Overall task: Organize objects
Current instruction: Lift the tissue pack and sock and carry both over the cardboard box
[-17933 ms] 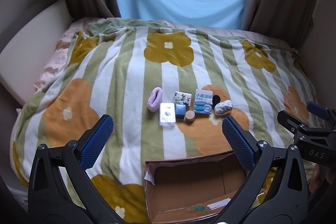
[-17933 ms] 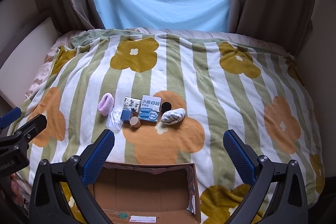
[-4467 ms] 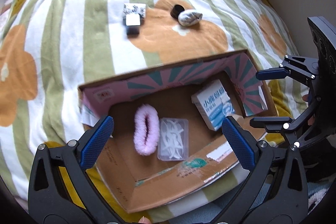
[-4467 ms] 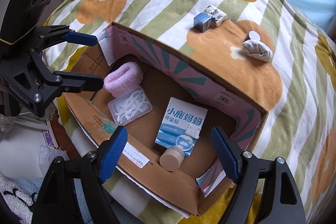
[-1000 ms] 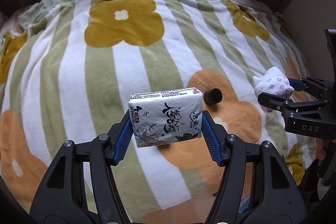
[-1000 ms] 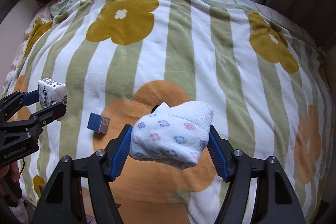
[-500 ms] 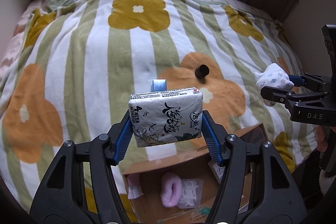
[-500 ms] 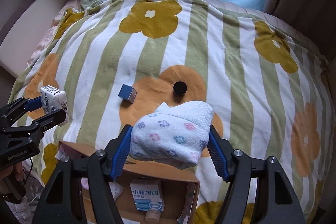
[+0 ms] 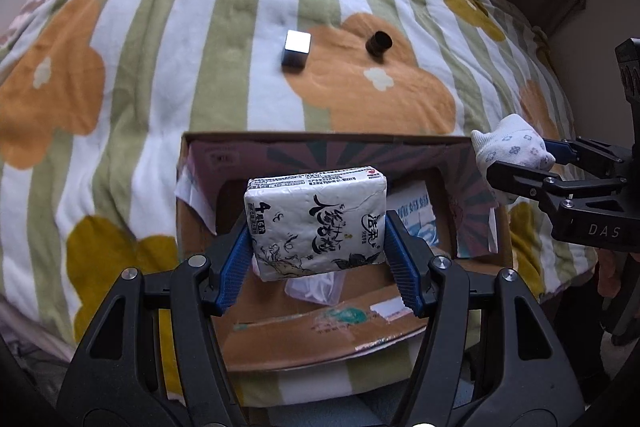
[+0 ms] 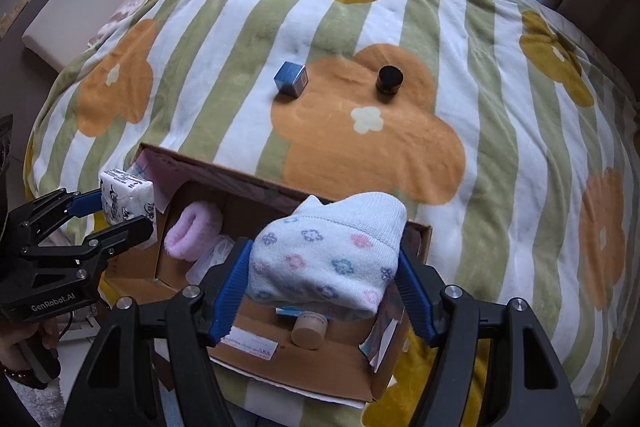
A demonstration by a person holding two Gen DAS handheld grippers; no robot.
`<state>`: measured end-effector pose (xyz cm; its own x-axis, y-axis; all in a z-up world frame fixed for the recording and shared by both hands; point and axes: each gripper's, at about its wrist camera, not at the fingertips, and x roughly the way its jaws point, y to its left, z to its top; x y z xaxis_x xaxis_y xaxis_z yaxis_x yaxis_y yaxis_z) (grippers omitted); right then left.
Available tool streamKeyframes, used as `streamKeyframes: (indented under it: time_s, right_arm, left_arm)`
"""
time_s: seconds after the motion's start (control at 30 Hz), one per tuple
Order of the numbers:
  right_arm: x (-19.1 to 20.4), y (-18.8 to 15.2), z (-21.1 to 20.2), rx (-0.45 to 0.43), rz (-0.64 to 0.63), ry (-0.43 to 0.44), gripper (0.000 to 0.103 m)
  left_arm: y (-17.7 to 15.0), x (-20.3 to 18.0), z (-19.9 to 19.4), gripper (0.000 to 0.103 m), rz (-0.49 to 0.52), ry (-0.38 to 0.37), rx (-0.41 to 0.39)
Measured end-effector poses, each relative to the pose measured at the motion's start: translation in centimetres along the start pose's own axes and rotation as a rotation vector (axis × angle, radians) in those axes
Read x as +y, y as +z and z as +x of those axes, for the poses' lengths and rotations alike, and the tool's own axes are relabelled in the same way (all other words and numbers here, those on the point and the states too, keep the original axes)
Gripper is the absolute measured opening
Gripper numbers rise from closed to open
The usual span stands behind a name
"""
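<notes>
Left gripper is clamped on the tissue pack, blue pads on its two short ends, pack level and hanging over the open cardboard box. Pack looks light and squashy under a slick plastic wrap — the end-to-end hold is right, but I'd expect it to slide if squeezed lightly or tilted. Below it in the box: a clear plastic case, partly hidden, and a blue-and-white carton toward the right wall.

On the blanket beyond the box, two loose items: a small blue cube, then a short black cylinder, near each other but apart. Cube looks rigid with flat faces — pinch across opposite faces. Cylinder seems to stand upright; grip across its diameter, low down, since it would probably roll if tipped on the soft blanket.

Right gripper is closed on the rolled sock, held over the box's right half. Soft, light, compressible — it bulges between the pads, so the hold is forgiving and a drop is harmless. Pink fluffy band and a tan-capped bottle already lie inside.
</notes>
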<state>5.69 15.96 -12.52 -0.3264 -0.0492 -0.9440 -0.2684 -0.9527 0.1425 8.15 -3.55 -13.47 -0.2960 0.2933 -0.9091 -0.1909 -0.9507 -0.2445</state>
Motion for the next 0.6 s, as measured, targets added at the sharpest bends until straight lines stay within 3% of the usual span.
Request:
streamKeyframes:
  time_s: [0.27, 0.6]
  right_arm:
    - [0.6, -2.9, 2.3, 0.013, -0.013, 0.014, 0.065]
    - [0.0, -3.9, 3.0, 0.016, 0.006, 0.024, 0.065]
  left_arm:
    - [-3.5, -0.1, 2.6, 0.059, -0.005, 0.012, 0.044]
    - [-4.0, -0.8, 3.7, 0.059, 0.034, 0.021, 0.049]
